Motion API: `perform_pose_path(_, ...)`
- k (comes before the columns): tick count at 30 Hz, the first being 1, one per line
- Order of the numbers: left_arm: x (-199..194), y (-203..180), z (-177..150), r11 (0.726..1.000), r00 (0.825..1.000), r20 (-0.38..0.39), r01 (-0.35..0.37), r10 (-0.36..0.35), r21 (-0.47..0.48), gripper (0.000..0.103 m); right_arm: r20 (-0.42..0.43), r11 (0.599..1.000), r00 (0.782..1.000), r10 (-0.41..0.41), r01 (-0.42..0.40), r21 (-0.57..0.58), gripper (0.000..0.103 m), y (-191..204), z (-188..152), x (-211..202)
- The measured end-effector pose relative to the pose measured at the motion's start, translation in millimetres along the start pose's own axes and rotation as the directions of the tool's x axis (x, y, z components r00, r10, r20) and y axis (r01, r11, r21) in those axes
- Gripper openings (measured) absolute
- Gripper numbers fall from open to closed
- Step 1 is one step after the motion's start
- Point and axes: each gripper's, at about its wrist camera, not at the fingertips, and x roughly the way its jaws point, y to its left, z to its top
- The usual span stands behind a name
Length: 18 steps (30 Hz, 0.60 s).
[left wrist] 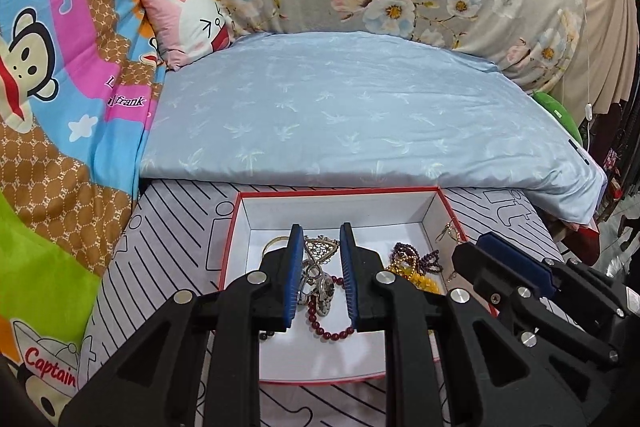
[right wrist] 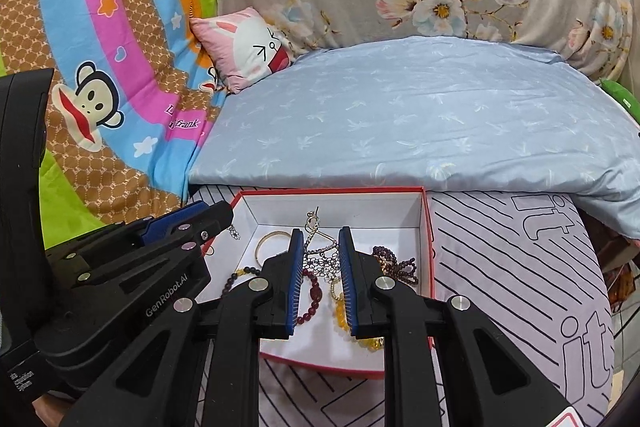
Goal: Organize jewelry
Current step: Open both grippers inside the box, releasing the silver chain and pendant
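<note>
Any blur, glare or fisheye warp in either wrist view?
Left wrist: sharp, no motion blur; the blue quilt bows from fisheye warp, corners vignetted black. Right wrist: equally sharp, soft even light; jewelry in the red box reads clearly, only mild sheen on the quilt.

An open, shallow box [right wrist: 426,227] with red outer walls and a white inside is sitting on a grey bedsheet printed with black lines. Loose jewelry is lying jumbled across its floor. A plain gold bangle [right wrist: 269,242] is resting flat near the far left corner. A dark red bead bracelet [left wrist: 326,327] is curling across the middle, beside a silver watch [left wrist: 323,293]. A silver filigree necklace piece [right wrist: 320,259] is lying just beyond them. Purple bead strands [right wrist: 394,261] are bunching toward the right wall, with yellow amber-like beads [left wrist: 414,277] lying just in front of them.
</note>
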Motion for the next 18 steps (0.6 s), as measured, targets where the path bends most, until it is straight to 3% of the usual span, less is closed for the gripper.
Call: perform_pose_path(18,35,-3,-1,1.0,0.999,-0.033,-0.007,0.008,0.016,0.018,-0.046,1.0,0.999,-0.024,0.024,-0.001,0.017,-8,-5,36)
